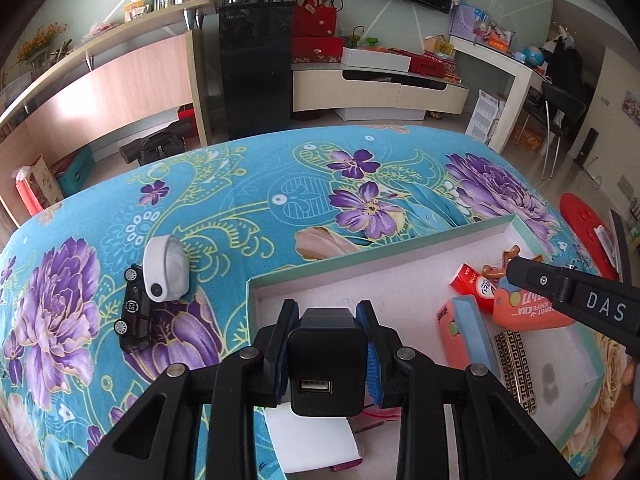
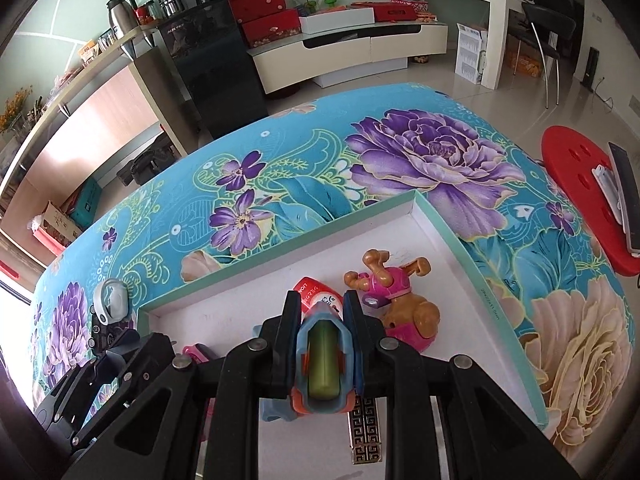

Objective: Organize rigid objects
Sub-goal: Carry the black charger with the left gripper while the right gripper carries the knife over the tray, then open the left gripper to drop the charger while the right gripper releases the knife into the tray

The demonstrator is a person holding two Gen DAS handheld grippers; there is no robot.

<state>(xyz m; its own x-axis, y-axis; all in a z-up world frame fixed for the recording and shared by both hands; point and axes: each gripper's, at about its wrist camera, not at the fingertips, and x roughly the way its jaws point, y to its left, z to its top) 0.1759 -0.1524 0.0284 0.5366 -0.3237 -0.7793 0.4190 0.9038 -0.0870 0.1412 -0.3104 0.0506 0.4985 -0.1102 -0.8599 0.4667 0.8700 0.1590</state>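
Floral tablecloth (image 1: 280, 184), box rim (image 1: 360, 252) beside left claw (image 1: 327, 344) gripping charger (image 1: 326, 360)

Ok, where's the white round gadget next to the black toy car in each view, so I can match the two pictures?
Left wrist view: the white round gadget lies left of centre on the cloth, against the black toy car.
Right wrist view: it sits at the far left, above the left gripper.
Shared landmark: the box's near-left corner.

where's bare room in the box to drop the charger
The far left of the box, between its far wall and the charger, is bare white floor. The right side is crowded: red tube, toy dog, orange peeler, patterned case.
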